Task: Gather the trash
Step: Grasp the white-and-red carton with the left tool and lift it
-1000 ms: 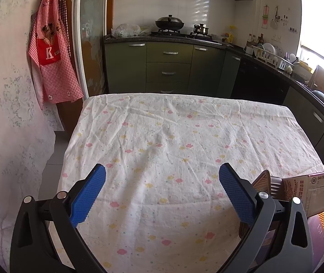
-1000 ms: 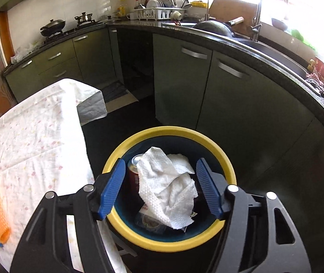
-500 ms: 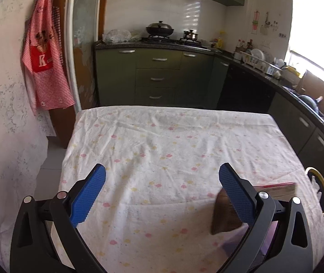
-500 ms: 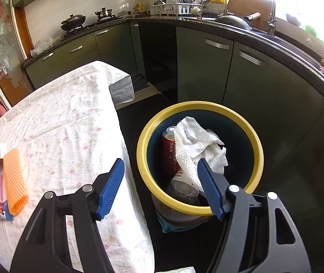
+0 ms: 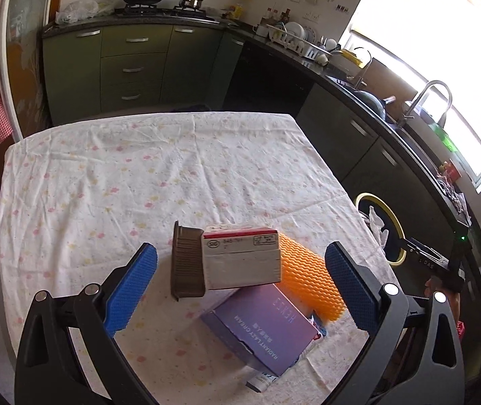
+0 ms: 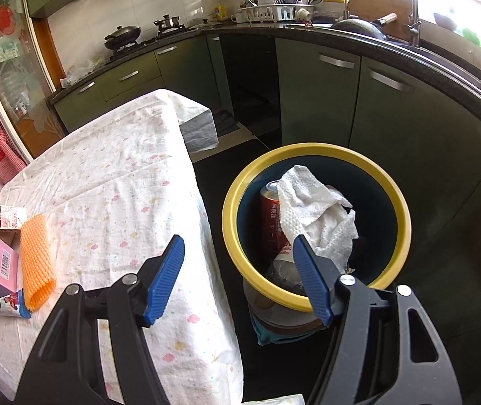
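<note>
- Grippers: your left gripper [image 5: 237, 285] is spread wide with nothing between the pads, low centre of frame above the trash pile; your right gripper [image 6: 238, 276] is also spread and empty.
- Trash on tablecloth [image 5: 139, 175]: carton [image 5: 242, 258] resting on purple box [image 5: 264, 327], brown tray [image 5: 186, 265] against carton's left end, orange foam net [image 5: 308, 278] to the right.
- Bin [image 6: 405, 222], right of centre in right view, holds can [image 6: 270, 219] and paper towel [image 6: 318, 212].
</note>
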`<state>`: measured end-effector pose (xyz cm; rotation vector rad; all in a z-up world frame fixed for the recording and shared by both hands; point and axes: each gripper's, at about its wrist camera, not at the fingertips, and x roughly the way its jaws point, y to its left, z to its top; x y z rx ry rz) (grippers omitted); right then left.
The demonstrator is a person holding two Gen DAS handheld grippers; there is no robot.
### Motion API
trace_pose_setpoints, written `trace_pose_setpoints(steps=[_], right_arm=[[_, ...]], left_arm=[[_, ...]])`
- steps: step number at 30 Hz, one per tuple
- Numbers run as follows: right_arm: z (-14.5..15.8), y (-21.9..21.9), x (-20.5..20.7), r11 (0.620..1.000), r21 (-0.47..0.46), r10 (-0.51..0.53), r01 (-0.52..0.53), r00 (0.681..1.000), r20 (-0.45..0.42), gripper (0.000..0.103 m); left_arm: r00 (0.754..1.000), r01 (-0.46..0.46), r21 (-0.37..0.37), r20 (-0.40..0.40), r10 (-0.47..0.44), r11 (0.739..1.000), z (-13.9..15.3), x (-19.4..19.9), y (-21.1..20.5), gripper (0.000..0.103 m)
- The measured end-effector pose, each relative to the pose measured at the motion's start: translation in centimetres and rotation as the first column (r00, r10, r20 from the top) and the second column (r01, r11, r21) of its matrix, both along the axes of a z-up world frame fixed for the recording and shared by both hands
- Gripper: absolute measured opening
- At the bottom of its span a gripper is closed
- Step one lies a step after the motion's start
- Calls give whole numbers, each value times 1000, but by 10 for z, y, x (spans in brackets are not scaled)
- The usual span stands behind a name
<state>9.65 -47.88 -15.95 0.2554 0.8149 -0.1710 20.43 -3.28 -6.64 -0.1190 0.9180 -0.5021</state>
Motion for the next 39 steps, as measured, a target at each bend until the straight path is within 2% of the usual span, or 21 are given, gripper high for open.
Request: trace_pose_setpoints(steps=[7,16,20,26,39], right_arm=[[-6,-3,2,1000,16,4,-4,1000,-3,64],[-12,-5,5,999,34,8,-7,1000,-11,64],[-14,-6,6,999,40,12,-12,1000,-11,63],[-14,-8,5,999,45,12,-11,1000,-6,63],[-12,-9,1,999,51,16,-16,1000,2,64]], left_arm=[[999,23,53,-44,-20,998,-11,11,-22,95],[995,21,120,-97,-9,993,-26,20,-35,72],[994,26,128,-111,-12,991,-28,22,-37,54],[996,49,142,-86,-37,989,-22,18,-43,54],[997,71,165,-10,-70,984,11,10,-55,53]])
